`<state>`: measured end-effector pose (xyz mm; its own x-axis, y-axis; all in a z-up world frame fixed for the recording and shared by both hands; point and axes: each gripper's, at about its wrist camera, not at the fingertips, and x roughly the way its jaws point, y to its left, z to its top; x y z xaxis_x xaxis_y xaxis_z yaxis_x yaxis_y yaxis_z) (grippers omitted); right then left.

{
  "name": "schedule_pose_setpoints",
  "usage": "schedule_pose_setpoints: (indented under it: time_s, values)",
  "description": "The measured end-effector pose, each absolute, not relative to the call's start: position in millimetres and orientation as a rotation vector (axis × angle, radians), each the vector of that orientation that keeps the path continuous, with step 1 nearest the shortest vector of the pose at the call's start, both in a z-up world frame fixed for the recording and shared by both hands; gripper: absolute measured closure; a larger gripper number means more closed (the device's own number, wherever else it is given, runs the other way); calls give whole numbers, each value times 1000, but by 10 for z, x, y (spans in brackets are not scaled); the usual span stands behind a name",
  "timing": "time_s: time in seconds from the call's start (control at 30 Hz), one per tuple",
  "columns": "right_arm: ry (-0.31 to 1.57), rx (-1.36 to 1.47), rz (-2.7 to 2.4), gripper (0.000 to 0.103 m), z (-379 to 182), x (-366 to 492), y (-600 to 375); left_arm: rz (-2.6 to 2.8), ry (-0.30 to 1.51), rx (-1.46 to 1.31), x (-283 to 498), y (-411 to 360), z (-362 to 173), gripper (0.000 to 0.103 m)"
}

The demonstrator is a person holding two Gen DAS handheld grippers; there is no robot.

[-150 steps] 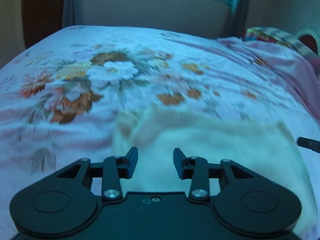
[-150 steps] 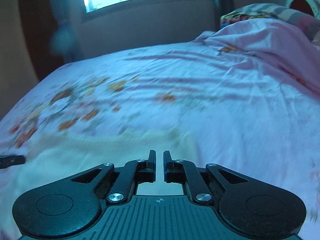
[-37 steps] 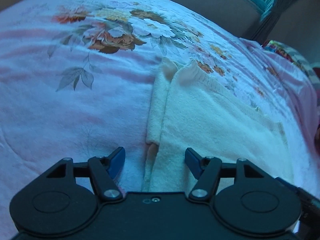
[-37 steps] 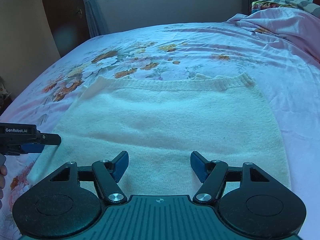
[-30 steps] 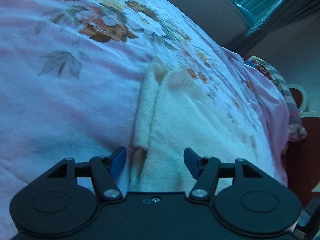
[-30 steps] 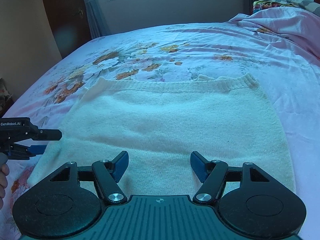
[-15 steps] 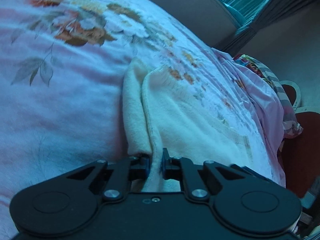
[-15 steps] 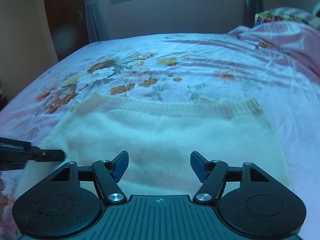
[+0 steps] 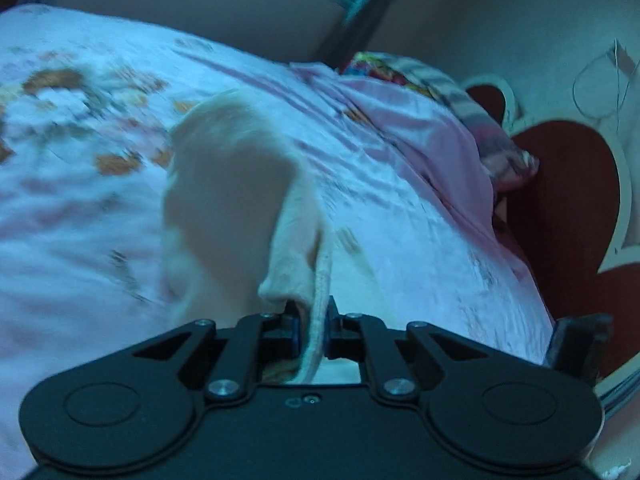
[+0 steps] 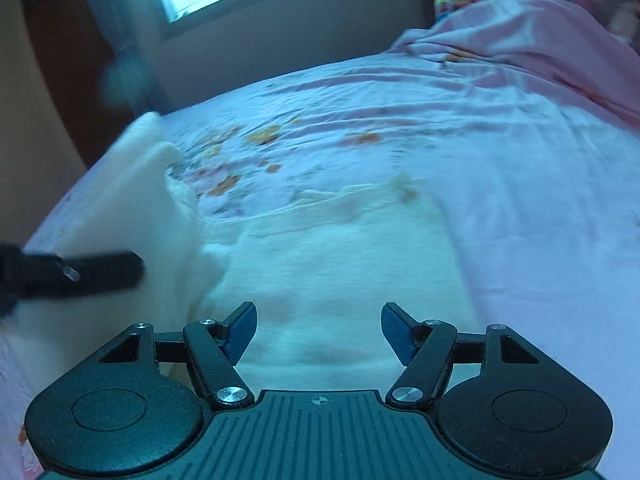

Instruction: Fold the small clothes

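Left gripper (image 9: 314,330) was clenched on the edge of the cream sweater (image 10: 340,264) (fabric pinched between the fingers at lower centre of the left wrist view), with that side lifted off the bed (image 10: 520,200) and standing up as a flap. In the right wrist view the flap rose at left of frame, the left gripper (image 10: 138,268) showing there as a dark blurred bar at mid-left. The rest of the sweater lay flat on the bed, centre of frame. Right gripper (image 10: 318,330) was released, fingers spread wide and holding nothing, above the flat part.

Judgement: the side fold was under way. To do it well, carry the flap across toward the centre line, keep the edge taut and parallel, lay it down before letting go. The right gripper could pin the flat part so it wouldn't drag.
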<state>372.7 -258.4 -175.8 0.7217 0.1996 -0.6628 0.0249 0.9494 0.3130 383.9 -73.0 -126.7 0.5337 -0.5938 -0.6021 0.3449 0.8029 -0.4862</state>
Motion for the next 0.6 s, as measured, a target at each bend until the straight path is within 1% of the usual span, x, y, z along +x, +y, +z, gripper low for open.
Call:
schedule_pose_setpoints:
  time_s: [0.1, 0.13, 0.2, 0.27, 0.37, 0.43, 0.5, 0.6]
  values:
    - [768, 353, 75, 35, -1725, 3609, -2889, -582, 920, -339, 3799, -1068, -1531, 94]
    - [770, 373, 79, 35, -1727, 3579, -2968, -582, 960, -342, 3792, -1152, -1615, 95]
    - [780, 407, 74, 35, -1732, 3533, -3094, -563, 995, -370, 3757, -1200, -1662, 90]
    - [777, 448, 95, 35, -1722, 3496, -3164, -575, 976, -389, 3699, -1144, -1542, 84]
    - [761, 484, 135, 35, -1677, 3442, -3182, -628, 932, -438, 3577, -944, -1300, 80]
    - [752, 512, 153, 35, -1640, 3432, -3145, -630, 910, -439, 3504, -815, -1189, 80]
    - [764, 541, 174, 35, -1655, 3463, -3104, -589, 900, -419, 3497, -727, -1156, 77]
    - [838, 588, 203, 35, -1778, 3530, -3038, -501, 916, -347, 3487, -608, -1291, 77]
